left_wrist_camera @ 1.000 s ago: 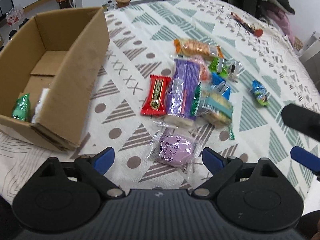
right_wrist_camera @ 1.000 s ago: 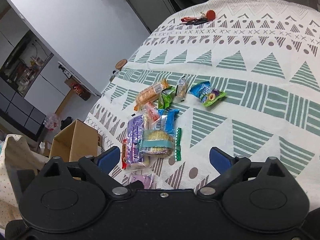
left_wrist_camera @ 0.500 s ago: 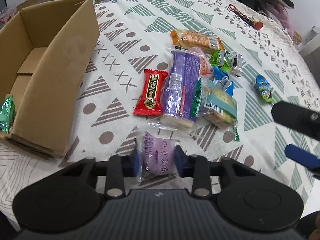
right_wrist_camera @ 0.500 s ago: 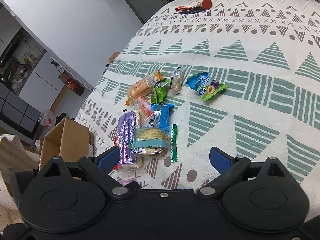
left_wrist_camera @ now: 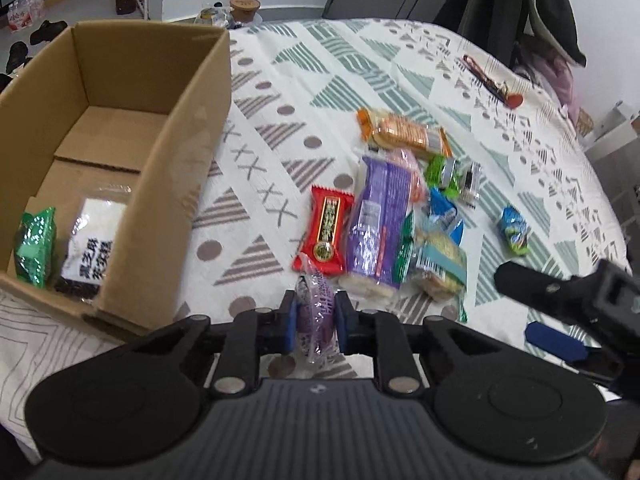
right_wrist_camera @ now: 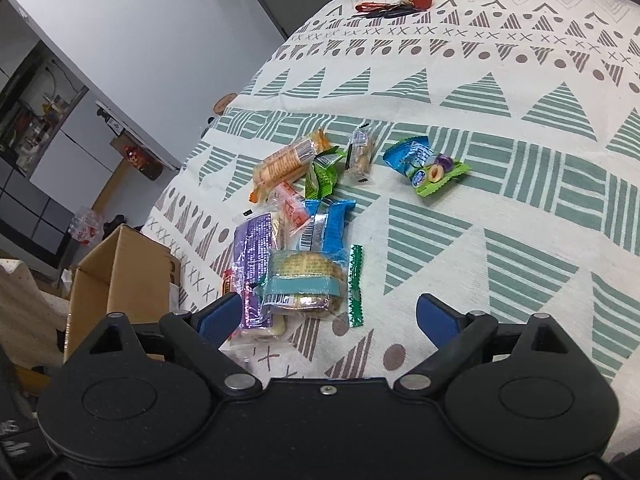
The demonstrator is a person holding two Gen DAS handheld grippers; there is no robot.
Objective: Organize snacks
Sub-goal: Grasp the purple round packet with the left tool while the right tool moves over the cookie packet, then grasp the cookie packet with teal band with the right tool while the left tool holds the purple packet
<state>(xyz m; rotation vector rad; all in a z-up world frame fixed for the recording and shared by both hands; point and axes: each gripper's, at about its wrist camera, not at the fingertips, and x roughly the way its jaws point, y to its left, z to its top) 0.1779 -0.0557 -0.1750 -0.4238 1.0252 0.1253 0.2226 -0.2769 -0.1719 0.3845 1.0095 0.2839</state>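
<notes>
Two snacks boxed, one in our tongs, most of the pile left.

Our left tongs [left_wrist_camera: 316, 316] are clamped on the purple snack [left_wrist_camera: 316, 312], held just above the table [left_wrist_camera: 280, 92], right of the cardboard box [left_wrist_camera: 160, 184]; it stands on edge, long axis pointing away from us. In the box lie a green packet [left_wrist_camera: 34, 246] and a white packet [left_wrist_camera: 94, 246]. Our right tongs [right_wrist_camera: 328, 312] gape wide and empty over the cracker pack [right_wrist_camera: 306, 280]; the red bar [left_wrist_camera: 326, 234] and long purple pack [left_wrist_camera: 378, 224] wait.
</notes>
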